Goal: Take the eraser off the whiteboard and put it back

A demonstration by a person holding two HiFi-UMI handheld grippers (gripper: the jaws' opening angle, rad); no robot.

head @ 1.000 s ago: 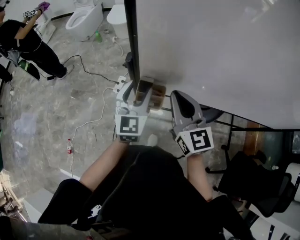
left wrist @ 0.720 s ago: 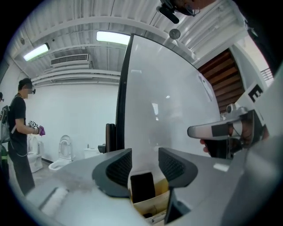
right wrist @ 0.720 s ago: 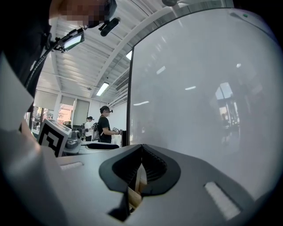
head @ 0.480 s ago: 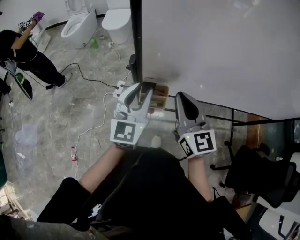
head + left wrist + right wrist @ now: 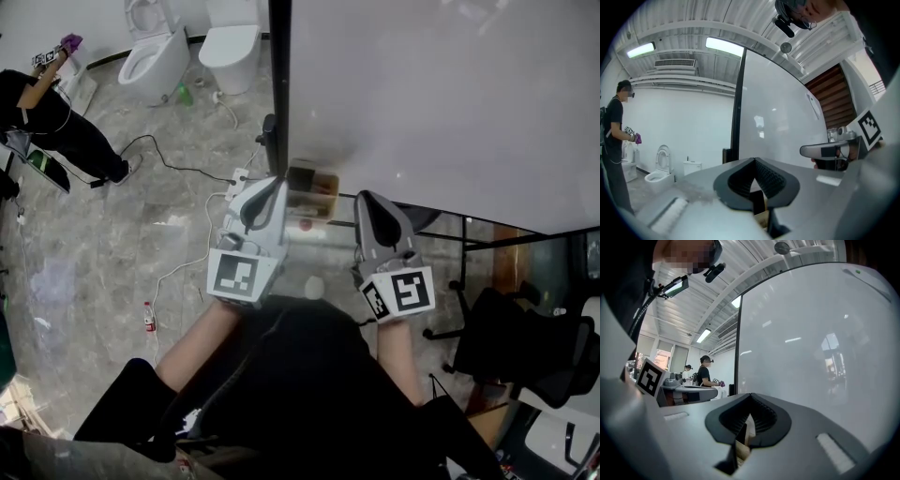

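At the whiteboard's (image 5: 450, 103) lower left corner, just beside the black frame post (image 5: 279, 84), the eraser (image 5: 312, 186) sits on the board, and neither gripper touches it. Left gripper (image 5: 271, 187): jaws have just been closing and are fully together, with nothing between them. Right gripper (image 5: 371, 200): jaws together too, empty. Both point level at the board. The left tips are just beside the eraser and the right tips are near it on the other side.

Risks as we see them:
- Closed jaws this close to the eraser. If we go in without opening first, the tips shove it instead of gripping it. It then slides along the board or tips off the bottom edge.
- It sits low, close to the board's edge. We judge that whatever holds it there (probably a magnet) has little margin, so one nudge drops it to the floor (image 5: 94, 244).
- The two grippers are close side by side. A sideways move by either could clip the other, or the eraser.
- The frame post is right next to the left gripper, so a swing that way hits it.

Containers: none belongs to this job. We can't tell if there's a tray under the eraser, as that patch is too blurred. The only real container we see is a small bottle (image 5: 147, 316) on the floor, well apart from the board, contents not readable.
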